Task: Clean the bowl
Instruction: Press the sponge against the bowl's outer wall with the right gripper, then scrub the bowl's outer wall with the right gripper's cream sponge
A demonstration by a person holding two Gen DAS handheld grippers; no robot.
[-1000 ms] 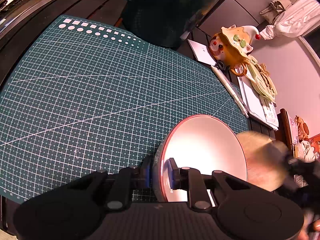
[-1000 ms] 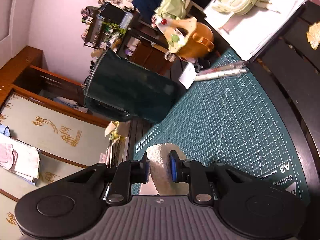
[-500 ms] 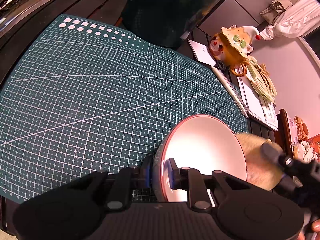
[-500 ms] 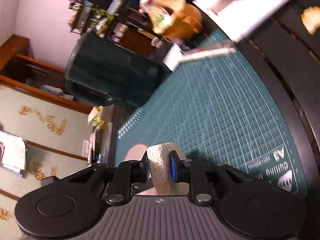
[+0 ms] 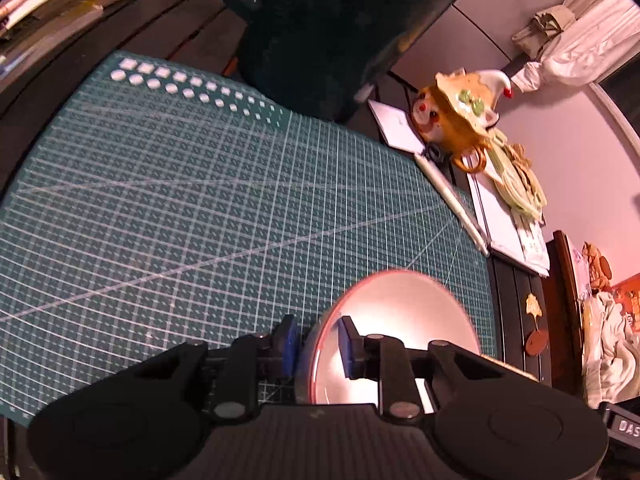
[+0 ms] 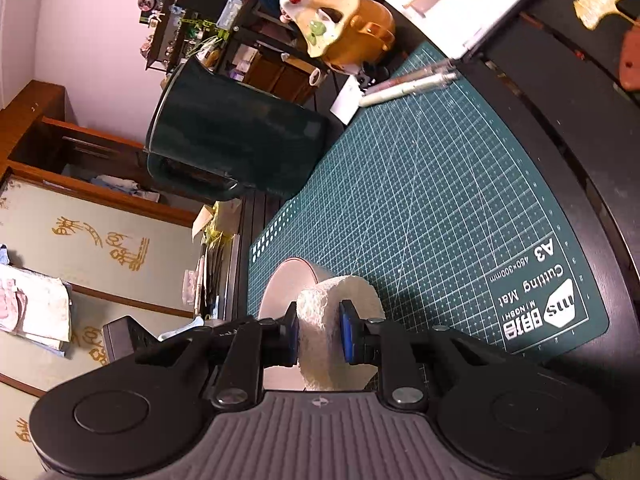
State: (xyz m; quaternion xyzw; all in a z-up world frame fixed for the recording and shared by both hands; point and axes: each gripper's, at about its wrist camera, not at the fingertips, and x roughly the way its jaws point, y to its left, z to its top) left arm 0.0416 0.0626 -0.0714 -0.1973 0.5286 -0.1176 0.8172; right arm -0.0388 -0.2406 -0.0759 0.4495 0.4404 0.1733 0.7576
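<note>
Sponge (image 6: 336, 332) pulled clear of the bowl (image 5: 400, 320) since earlier, pinched by right gripper (image 6: 319, 334); bowl rim clamped by left gripper (image 5: 318, 346); mid-wipe judged, sponge to be returned inside.

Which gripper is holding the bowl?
The left gripper: its fingers pinch the bowl by the rim. The right gripper squeezes a white sponge instead.

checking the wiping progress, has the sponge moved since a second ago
Yes. In the left wrist view it was beside the bowl's right rim and is now gone from sight; the right claw holds the sponge by the bowl.
</note>
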